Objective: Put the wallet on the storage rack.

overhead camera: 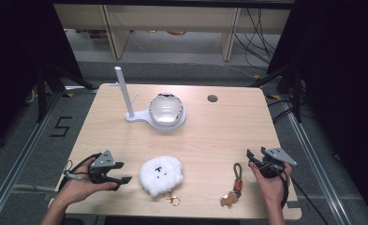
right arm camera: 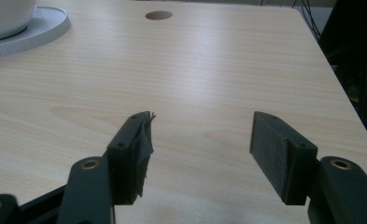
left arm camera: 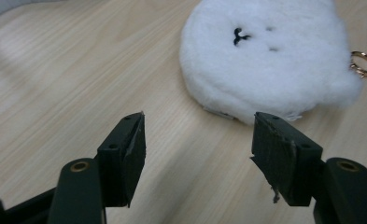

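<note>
A fluffy white plush charm point(overhead camera: 161, 175) point(left arm camera: 265, 60) with a small black face and a gold ring point(left arm camera: 363, 64) lies near the table's front edge. My left gripper point(overhead camera: 124, 172) point(left arm camera: 197, 140) sits just left of it, open, with nothing between its jaws. A keychain point(overhead camera: 234, 185) with a braided green loop and a brown figure lies at the front right. My right gripper point(overhead camera: 250, 156) point(right arm camera: 200, 140) is held just right of the keychain, open and empty, pointing across bare wood. A white stand point(overhead camera: 125, 96) with an upright post and side peg rises at the back.
A glossy cream shell-shaped object point(overhead camera: 165, 108) rests on the stand's round base point(right arm camera: 36, 30). A cable hole point(overhead camera: 212, 98) point(right arm camera: 158, 15) is at the table's back right. Wood shelving and cables lie beyond the table. The table's right edge point(right arm camera: 340, 88) is close to my right gripper.
</note>
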The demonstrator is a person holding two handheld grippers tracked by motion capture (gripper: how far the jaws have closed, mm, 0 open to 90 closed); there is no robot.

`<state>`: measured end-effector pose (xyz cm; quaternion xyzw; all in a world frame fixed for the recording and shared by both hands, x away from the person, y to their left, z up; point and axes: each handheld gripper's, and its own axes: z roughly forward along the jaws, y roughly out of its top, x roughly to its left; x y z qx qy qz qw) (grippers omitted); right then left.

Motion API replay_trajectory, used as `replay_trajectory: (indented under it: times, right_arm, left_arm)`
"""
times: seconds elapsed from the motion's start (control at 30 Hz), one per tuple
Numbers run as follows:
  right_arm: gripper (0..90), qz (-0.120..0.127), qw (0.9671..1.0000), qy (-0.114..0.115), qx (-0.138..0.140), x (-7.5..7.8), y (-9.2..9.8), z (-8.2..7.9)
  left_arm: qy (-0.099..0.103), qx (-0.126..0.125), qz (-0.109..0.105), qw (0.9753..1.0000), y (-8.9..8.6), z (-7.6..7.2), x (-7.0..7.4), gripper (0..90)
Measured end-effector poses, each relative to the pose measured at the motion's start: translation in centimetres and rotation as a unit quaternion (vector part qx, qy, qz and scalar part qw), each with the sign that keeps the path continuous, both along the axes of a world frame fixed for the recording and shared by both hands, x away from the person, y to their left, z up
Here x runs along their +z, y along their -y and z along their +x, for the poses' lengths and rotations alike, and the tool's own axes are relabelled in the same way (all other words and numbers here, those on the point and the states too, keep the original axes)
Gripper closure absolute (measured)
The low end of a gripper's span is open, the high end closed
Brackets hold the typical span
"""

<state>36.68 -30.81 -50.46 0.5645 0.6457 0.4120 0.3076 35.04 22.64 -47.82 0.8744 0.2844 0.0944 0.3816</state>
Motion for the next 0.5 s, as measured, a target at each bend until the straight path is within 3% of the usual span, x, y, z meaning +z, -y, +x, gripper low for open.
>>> replay_trajectory:
  times: [0.07, 0.1, 0.13, 0.17, 0.2, 0.23, 0.27, 0.3, 0.33, 0.37, 0.4, 0.43, 0.47, 0.5]
  right_arm:
    - [41.1, 0.001, 1.0, -0.003, 0.002, 0.1, -0.1, 0.0]
    - [41.6, -0.021, 0.9997, -0.001, 0.016, 0.1, 0.0, 0.2]
    - [41.6, -0.021, 0.9997, -0.001, 0.016, 0.1, 0.0, 0.2]
    - [42.2, -0.032, 0.9993, -0.013, 0.017, 0.3, -0.2, 0.0]
    - [42.2, -0.032, 0.9993, -0.013, 0.017, 0.3, -0.2, 0.0]
    - [42.2, -0.033, 0.9992, -0.01, 0.02, 0.4, -0.3, -0.1]
    - [42.2, -0.033, 0.9992, -0.01, 0.02, 0.4, -0.3, -0.1]
    - [42.2, -0.015, 0.9996, -0.022, 0.006, 0.7, -0.8, -0.4]
    - [42.2, -0.015, 0.9996, -0.022, 0.006, 0.7, -0.8, -0.4]
    - [42.2, -0.035, 0.999, -0.01, 0.024, 0.8, -0.6, -0.3]
    - [42.2, -0.035, 0.999, -0.01, 0.024, 0.8, -0.6, -0.3]
    - [42.2, -0.032, 0.9991, -0.013, 0.023, 0.9, -0.8, -0.3]
    - [42.2, -0.032, 0.9991, -0.013, 0.023, 0.9, -0.8, -0.3]
    - [42.2, -0.039, 0.9988, -0.009, 0.026, 0.9, -1.0, -0.2]
  left_arm:
    - [-0.007, -0.005, 0.009, 0.9999, 0.2, 0.3, 0.2, 35.0]
    - [-0.016, -0.002, 0.003, 0.9999, 0.5, 0.4, 0.3, 35.0]
    - [-0.023, -0.011, 0.011, 0.9996, 0.7, 0.8, 0.6, 35.0]
    - [-0.046, 0.01, 0.013, 0.9988, 1.6, 1.4, 0.9, 36.1]
    - [-0.046, 0.01, 0.013, 0.9988, 1.6, 1.4, 0.9, 36.3]
    - [-0.07, 0.022, 0.014, 0.9972, 2.3, 2.0, 1.2, 36.4]
    - [-0.07, 0.022, 0.014, 0.9972, 2.3, 2.0, 1.2, 36.4]
    - [-0.097, 0.022, 0.024, 0.9947, 2.8, 2.5, 1.5, 36.3]
    - [-0.097, 0.022, 0.024, 0.9947, 2.8, 2.5, 1.5, 36.4]
    - [-0.117, 0.03, 0.012, 0.9925, 3.4, 2.9, 1.5, 36.4]
    - [-0.117, 0.03, 0.012, 0.9925, 3.4, 2.9, 1.5, 36.3]
    - [-0.147, 0.038, -0.003, 0.9884, 4.0, 3.2, 1.7, 36.2]
    - [-0.147, 0.038, -0.003, 0.9884, 4.0, 3.2, 1.7, 35.7]
    - [-0.167, 0.035, 0.0, 0.9853, 4.4, 3.7, 1.8, 35.4]
